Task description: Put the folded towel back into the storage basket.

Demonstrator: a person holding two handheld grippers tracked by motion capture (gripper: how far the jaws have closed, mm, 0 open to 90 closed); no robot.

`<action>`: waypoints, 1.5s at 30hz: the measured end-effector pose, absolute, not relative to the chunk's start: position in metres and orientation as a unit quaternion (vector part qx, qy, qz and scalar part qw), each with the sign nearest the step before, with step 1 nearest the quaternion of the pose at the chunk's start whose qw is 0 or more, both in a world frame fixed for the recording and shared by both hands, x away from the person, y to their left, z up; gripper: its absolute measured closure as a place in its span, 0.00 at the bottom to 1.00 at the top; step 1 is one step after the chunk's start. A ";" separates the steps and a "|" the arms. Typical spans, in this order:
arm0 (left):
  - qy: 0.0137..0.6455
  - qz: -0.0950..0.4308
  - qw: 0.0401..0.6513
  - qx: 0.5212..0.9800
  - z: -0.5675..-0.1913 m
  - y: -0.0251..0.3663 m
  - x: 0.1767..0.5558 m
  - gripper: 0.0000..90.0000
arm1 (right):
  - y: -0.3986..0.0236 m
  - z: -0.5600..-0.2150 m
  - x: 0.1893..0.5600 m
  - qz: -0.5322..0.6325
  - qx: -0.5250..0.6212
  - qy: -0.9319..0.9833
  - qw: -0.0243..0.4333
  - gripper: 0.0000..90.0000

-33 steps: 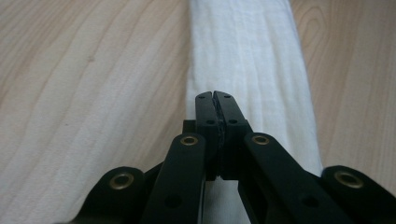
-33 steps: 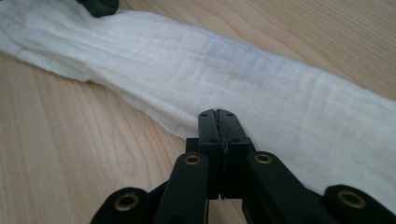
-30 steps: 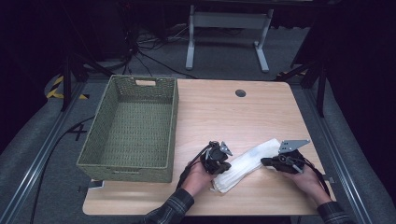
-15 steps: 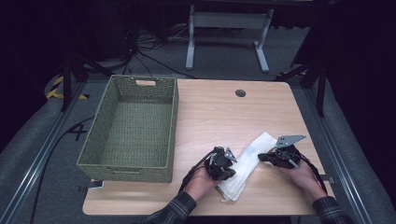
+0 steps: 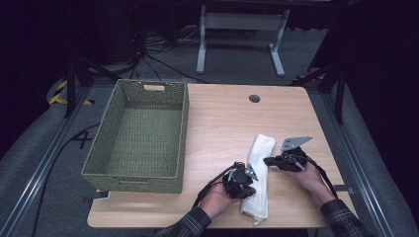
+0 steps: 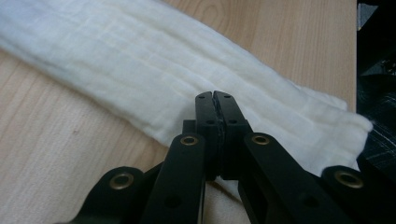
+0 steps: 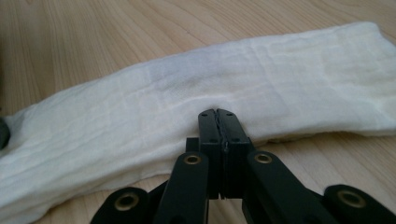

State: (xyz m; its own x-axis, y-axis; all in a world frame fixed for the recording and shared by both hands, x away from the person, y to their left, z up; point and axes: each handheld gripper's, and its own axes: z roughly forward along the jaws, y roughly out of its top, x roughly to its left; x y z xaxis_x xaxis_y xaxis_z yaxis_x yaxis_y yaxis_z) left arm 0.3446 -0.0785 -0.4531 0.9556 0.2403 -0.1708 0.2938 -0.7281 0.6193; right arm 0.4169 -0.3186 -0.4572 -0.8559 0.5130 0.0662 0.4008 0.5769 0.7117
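A folded white towel (image 5: pixel 260 148) lies on the wooden table (image 5: pixel 227 118) near its front edge, long axis pointing almost straight away from me. My left gripper (image 5: pixel 252 173) is at the towel's left side, jaws shut, tips resting on the cloth (image 6: pixel 140 60). My right gripper (image 5: pixel 267 160) is at its right side, also shut, tips against the long edge of the towel (image 7: pixel 280 79). In the left gripper view the left gripper (image 6: pixel 213 95) has no cloth between its pressed-together jaws. The same holds for the right gripper (image 7: pixel 217 113) in its own view.
A green woven basket (image 5: pixel 131 174) stands on the left half of the table with nothing in it. A small dark round hole (image 5: pixel 254 98) sits near the table's far edge. Bare wood lies between basket and towel and beyond the towel.
The towel has swung from a diagonal lie to nearly straight away from me. The left gripper moved right and the right gripper moved left, both staying shut against the cloth.
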 end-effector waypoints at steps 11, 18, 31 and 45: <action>0.135 -0.041 0.344 0.928 -0.450 -0.080 0.340 0.99 | -0.299 -0.458 0.425 0.385 0.237 0.889 0.071 1.00; 0.135 -0.024 0.358 0.924 -0.440 -0.072 0.348 0.82 | -0.310 -0.456 0.417 0.389 0.246 0.885 0.071 0.89; 0.101 -0.005 0.356 0.929 -0.440 -0.078 0.352 0.46 | -0.336 -0.447 0.401 0.402 0.262 0.874 0.073 0.66; 0.121 0.006 0.363 0.924 -0.433 -0.065 0.369 0.32 | -0.322 -0.443 0.376 0.416 0.200 0.886 0.045 0.53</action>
State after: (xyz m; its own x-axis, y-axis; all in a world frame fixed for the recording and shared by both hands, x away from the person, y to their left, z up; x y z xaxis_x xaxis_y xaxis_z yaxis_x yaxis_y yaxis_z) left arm 0.3691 -0.0647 -0.4328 0.9705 0.2286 -0.0771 0.2199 -0.7070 0.6722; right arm 0.3761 -0.3223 -0.4432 -0.9158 0.3922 0.0867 0.3172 0.5738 0.7551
